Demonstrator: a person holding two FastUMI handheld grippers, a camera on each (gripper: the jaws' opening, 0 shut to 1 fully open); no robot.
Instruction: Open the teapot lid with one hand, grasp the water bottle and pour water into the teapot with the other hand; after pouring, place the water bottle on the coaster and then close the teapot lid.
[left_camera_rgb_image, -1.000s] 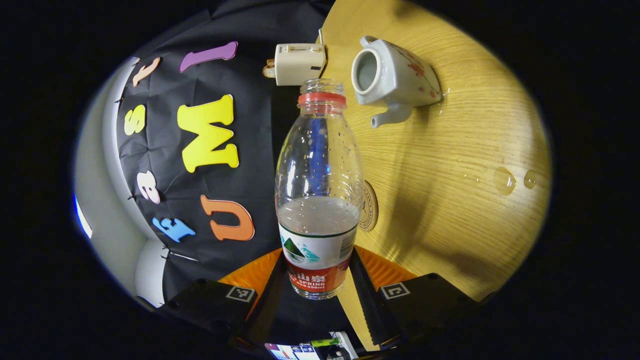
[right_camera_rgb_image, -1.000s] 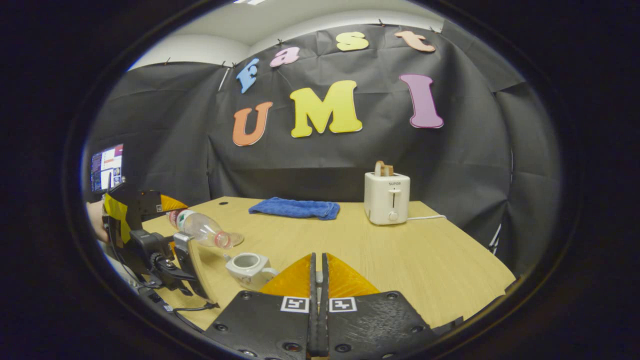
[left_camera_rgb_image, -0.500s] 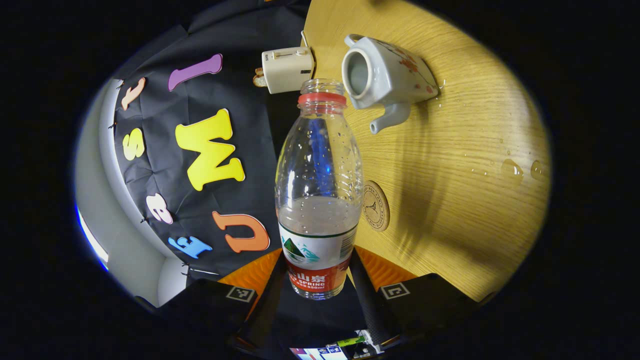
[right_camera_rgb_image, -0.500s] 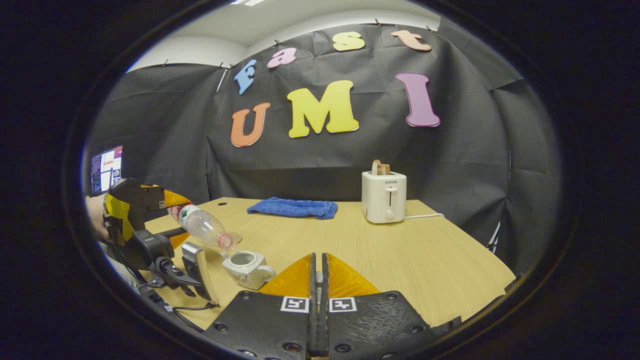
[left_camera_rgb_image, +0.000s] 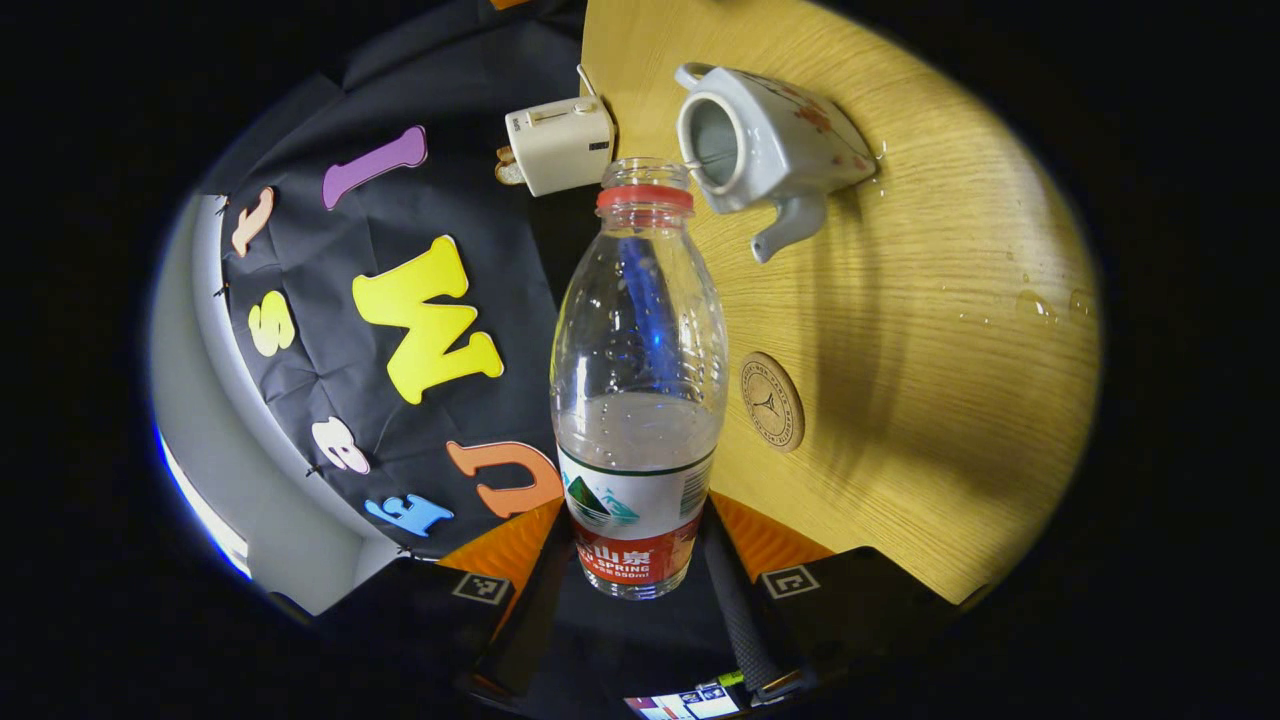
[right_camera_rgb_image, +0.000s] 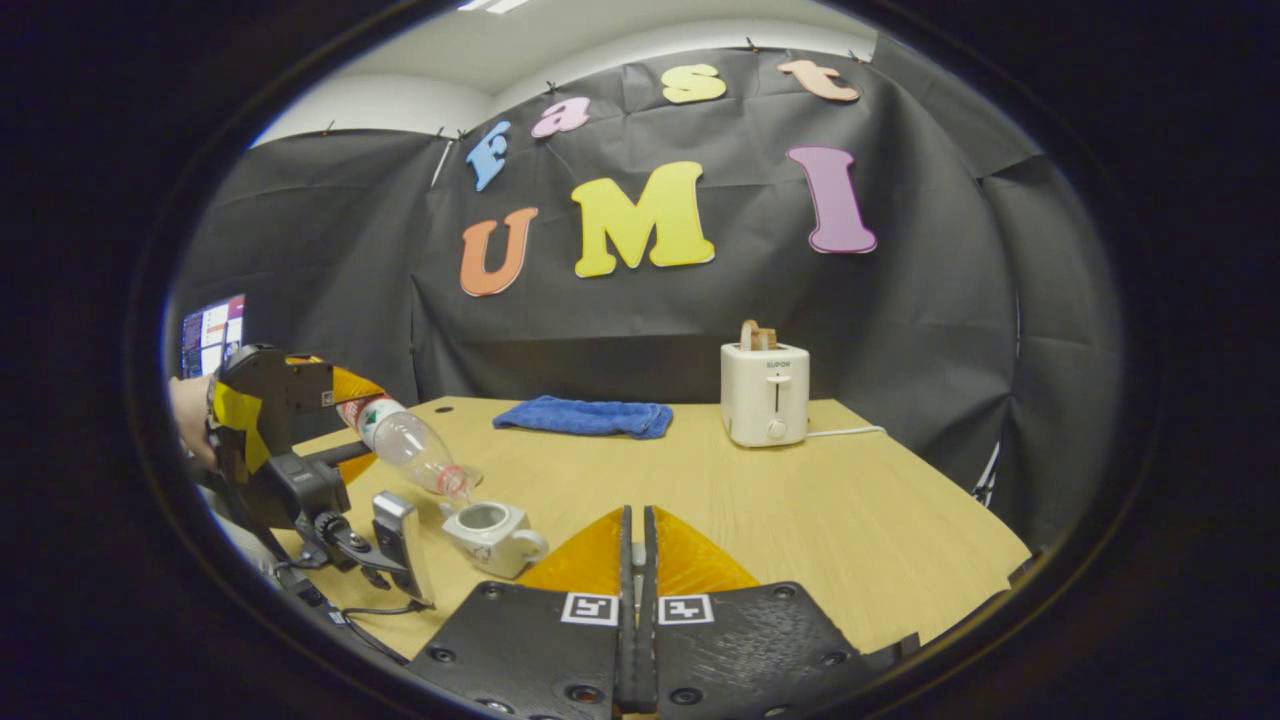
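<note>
Not much to read here, honestly. The toaster (right_camera_rgb_image: 764, 393) has a small brand word on its front, too tiny to make out. The coaster (left_camera_rgb_image: 772, 401) on the table (left_camera_rgb_image: 930, 330) has a round emblem with ring lettering, also unreadable. The water bottle (left_camera_rgb_image: 638, 400) wears a printed wrapper with a mountain logo. The left claw (left_camera_rgb_image: 638, 520) and right claw (right_camera_rgb_image: 637, 515) each carry square black-and-white code tags, no words.

Even indoor light from above falls on the tabletop (left_camera_rgb_image: 920, 330), which glows warm and bright, with a broad soft shadow beside the water bottle (left_camera_rgb_image: 638, 400) and small glints on its clear plastic. Both views are sharp at the middle. Fisheye bending curves the tabletop's edges toward the rim.
</note>
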